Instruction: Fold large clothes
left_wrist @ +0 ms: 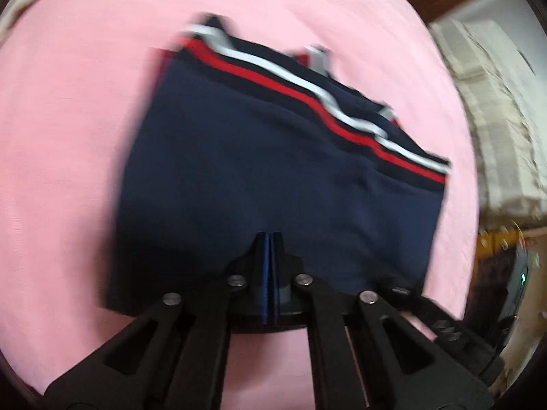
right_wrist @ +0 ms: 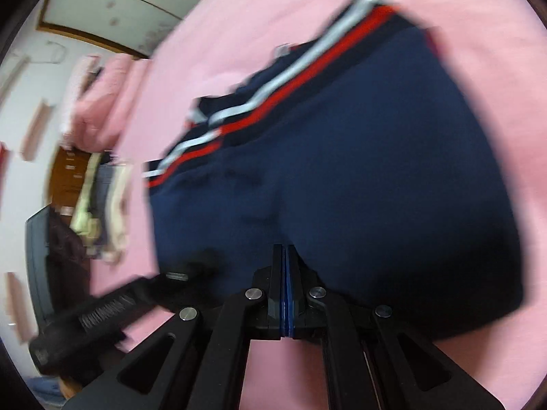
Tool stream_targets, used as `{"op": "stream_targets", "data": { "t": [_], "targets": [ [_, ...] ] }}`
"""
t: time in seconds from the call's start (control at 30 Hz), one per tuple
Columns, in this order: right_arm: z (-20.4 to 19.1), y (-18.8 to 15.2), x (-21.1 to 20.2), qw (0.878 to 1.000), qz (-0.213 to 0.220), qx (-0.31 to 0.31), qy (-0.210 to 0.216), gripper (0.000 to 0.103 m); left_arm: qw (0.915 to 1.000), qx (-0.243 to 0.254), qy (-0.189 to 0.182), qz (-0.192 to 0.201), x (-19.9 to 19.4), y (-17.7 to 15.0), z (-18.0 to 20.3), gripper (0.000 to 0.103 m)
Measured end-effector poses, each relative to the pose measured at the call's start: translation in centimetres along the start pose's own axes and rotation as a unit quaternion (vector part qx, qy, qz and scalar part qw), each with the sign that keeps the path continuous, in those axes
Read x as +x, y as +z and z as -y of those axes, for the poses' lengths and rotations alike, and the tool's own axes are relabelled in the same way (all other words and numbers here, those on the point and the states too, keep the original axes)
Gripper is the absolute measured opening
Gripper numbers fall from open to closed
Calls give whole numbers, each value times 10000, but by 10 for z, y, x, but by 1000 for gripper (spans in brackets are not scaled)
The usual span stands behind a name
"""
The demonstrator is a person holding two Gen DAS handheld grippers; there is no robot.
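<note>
Left wrist view: the left gripper points steeply down at the pink sheet, its black linkage arms fanning out from the bottom edge toward 12 o'clock. The two blue-lined jaws stand pressed flat together with no gap. Their tips sit over the near hem of the navy garment, but blur and dark cloth hide whether any fabric is pinched between them. The garment lies folded into a rough block at the centre of the sheet, with its red and white stripes running along the far edge from 11 o'clock toward 3 o'clock. At 4 o'clock the other tool, the right gripper, reaches in to the garment's near right corner. Past the sheet, at 2 o'clock, lies a pale quilted cover.

Right wrist view: the right gripper is also tipped well downward, linkage rising from the bottom edge, jaws clenched tight with blue pads meeting. Its tips rest at the near edge of the navy garment; whether cloth is caught there cannot be told. The stripes slant from 8 o'clock up to 1 o'clock across the far side. At 8 o'clock the left gripper comes in low from the left, its tip against the garment's near left corner. The pink sheet surrounds the garment; a heap of clothing sits at 9 o'clock beyond the sheet's edge.
</note>
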State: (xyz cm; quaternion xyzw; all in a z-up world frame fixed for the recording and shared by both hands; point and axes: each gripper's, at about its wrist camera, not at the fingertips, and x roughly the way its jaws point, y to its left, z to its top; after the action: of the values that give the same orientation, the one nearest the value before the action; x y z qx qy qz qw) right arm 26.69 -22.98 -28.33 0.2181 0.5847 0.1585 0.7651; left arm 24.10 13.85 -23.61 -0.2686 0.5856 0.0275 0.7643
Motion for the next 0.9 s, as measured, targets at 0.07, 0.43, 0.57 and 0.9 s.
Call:
{"op": "stream_targets", "data": {
  "t": [0.07,0.43,0.57,0.9],
  "targets": [
    [22,1,-16,10000,6,20,-75,0,9994,-321,102,66,-5,4,-26,1],
    [50,1,-81,9771,1046,182,-1845,0,9976,24,270,637,-32,-6,-17,1],
    [22,-2,-66,9958,715,-206,-536,0,9964,151,-810,-187,-9,-21,18,1],
    [-14,-23,9,9998,-163,40,49,0,9981,-509,-3,-335,30,-33,5,1]
  ]
}}
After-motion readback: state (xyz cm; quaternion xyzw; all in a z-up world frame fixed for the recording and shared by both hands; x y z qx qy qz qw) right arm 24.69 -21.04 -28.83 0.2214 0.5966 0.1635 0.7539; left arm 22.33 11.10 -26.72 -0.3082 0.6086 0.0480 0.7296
